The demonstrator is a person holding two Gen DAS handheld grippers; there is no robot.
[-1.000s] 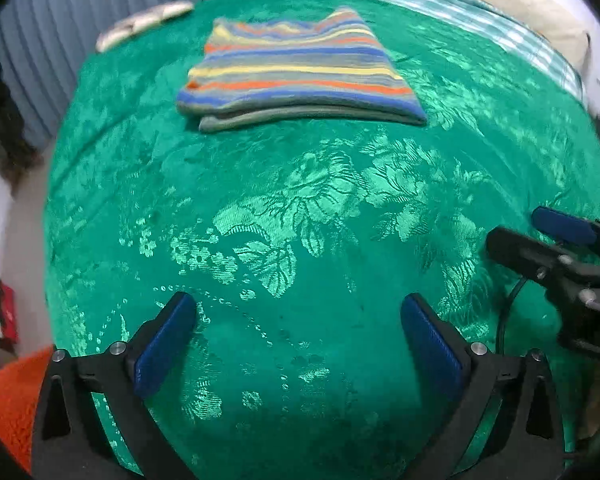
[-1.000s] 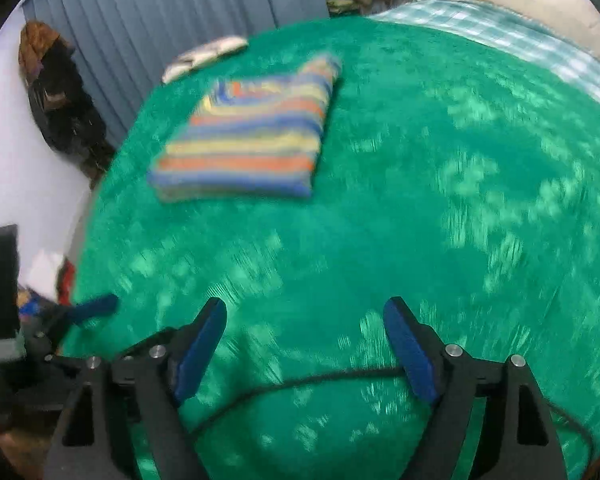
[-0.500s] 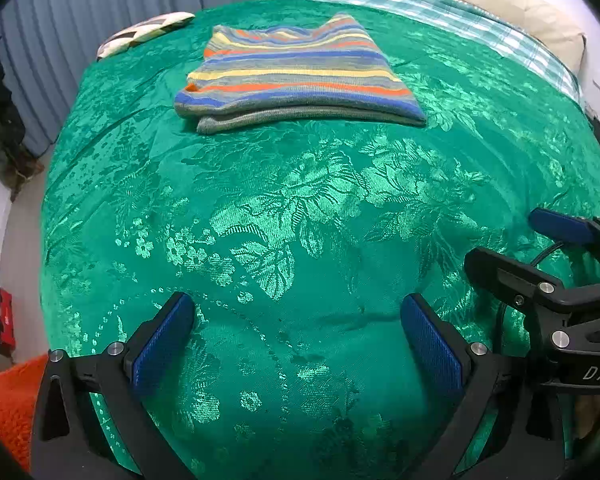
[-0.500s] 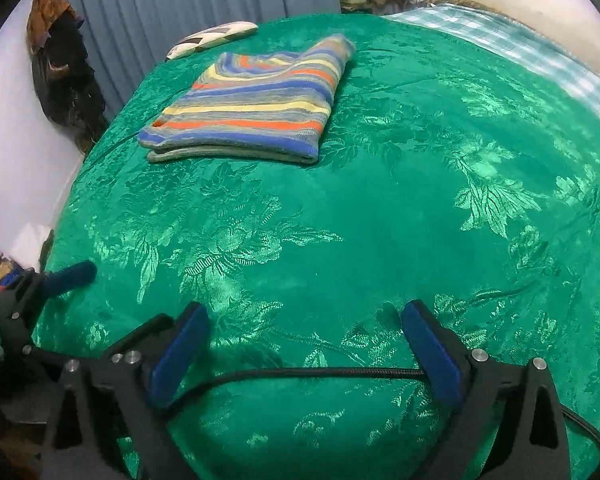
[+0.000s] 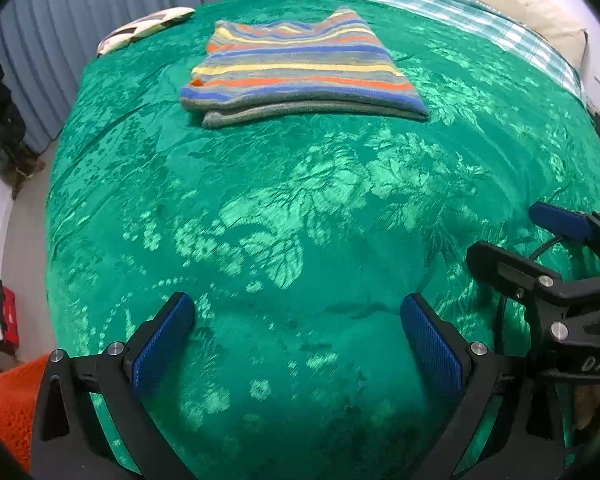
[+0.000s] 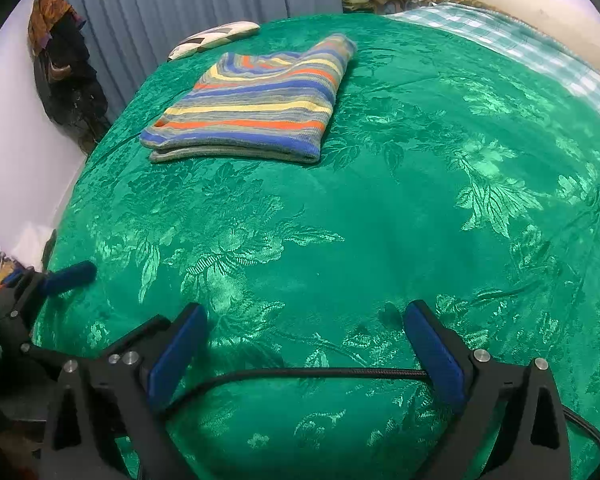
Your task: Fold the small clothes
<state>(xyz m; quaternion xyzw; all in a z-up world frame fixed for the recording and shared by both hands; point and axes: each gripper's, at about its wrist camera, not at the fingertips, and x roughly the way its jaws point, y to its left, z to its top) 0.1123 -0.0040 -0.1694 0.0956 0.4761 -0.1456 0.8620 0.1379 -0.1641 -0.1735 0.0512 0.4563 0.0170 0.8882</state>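
Observation:
A striped knit garment [image 5: 300, 68] in blue, orange, yellow and grey lies folded into a neat rectangle at the far side of the green bedspread [image 5: 300, 200]. It also shows in the right wrist view as the striped garment [image 6: 252, 108]. My left gripper [image 5: 296, 308] hovers open over bare bedspread, well short of the garment, with nothing between its blue pads. My right gripper [image 6: 306, 314] is open wide too and holds nothing. It appears at the right edge of the left view as the right gripper [image 5: 512, 236].
A black cable [image 6: 300, 372] runs across behind the right gripper's fingers. A patterned pillow [image 5: 144, 28] lies at the far left corner, and a plaid sheet [image 5: 460, 12] covers the far right. Dark clothes [image 6: 64, 68] hang by the curtain. An orange rug [image 5: 4, 400] lies beside the bed.
The right gripper's jaws have spread wider and its view has gone from blurred to steady. In the left view the right gripper has edged further in. The garment has not moved.

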